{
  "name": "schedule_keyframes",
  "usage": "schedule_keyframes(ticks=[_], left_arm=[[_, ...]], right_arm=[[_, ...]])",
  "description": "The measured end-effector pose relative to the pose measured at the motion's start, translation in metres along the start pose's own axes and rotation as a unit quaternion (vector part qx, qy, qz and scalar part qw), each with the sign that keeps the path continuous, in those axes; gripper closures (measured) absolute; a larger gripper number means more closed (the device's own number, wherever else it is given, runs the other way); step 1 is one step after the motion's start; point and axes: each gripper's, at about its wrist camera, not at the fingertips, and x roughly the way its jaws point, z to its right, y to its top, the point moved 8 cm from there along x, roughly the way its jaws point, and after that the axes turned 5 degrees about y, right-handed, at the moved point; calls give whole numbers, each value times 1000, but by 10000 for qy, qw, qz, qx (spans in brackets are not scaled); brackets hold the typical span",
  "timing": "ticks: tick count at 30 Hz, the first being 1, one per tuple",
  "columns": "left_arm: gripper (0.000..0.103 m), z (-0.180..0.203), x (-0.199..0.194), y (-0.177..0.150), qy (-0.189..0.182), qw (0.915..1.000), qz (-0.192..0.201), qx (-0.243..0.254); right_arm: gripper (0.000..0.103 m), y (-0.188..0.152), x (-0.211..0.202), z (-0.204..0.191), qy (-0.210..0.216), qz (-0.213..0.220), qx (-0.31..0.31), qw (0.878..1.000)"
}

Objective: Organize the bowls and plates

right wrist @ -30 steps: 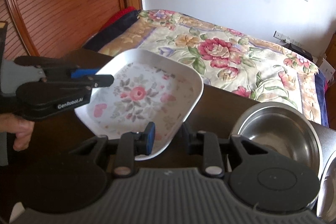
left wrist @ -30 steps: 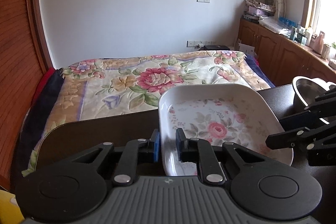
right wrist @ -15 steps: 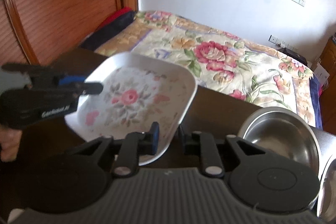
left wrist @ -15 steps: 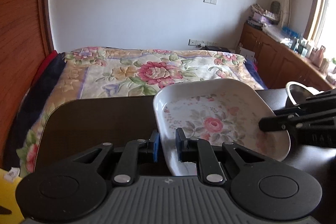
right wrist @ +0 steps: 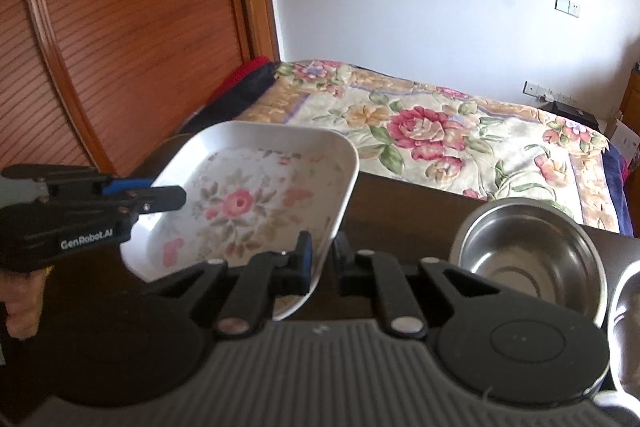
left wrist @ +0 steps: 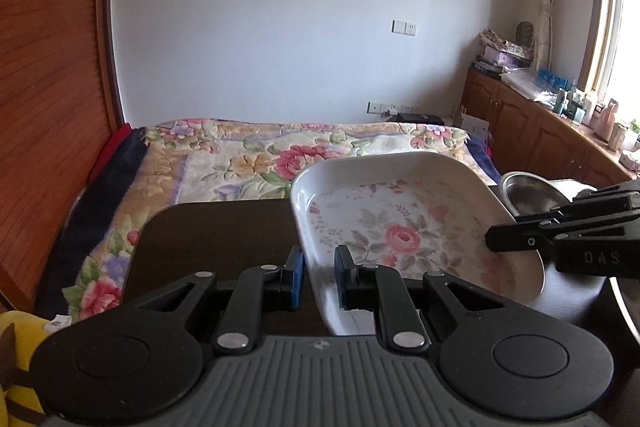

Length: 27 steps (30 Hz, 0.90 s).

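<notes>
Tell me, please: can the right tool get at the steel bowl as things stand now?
Probably not yet. The right tool is shut on the rim of the floral plate, which the left tool also grips. The steel bowl sits uncovered beside it on the dark table, so releasing the plate would free the way.

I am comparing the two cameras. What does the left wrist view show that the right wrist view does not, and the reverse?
Only the left wrist view shows the window and the cabinets below it. Only the right wrist view shows the person's hand and the whole inside of the steel bowl. Both show the floral plate, gripped by the left gripper and the right gripper.
</notes>
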Motion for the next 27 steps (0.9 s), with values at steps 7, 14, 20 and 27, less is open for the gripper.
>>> schedule_keyframes(ticks=[7,14,20,27], left_arm=[[57,11,-38,-12,14,10000,88,-2],[57,27,-73,-32,89,9999,132,58],[57,37,-96,-47,56,9999,157,45],[57,52,-123,-66,60,9997,174,131]], right_arm=[[90,-10,-37,-9,101,245,-16,9996],[90,-28,-67,-16,198,391,15,9990],[90,-49,-83,-18,266,454,94,9986],[90,-70,-99,-22,367,501,168,9979]])
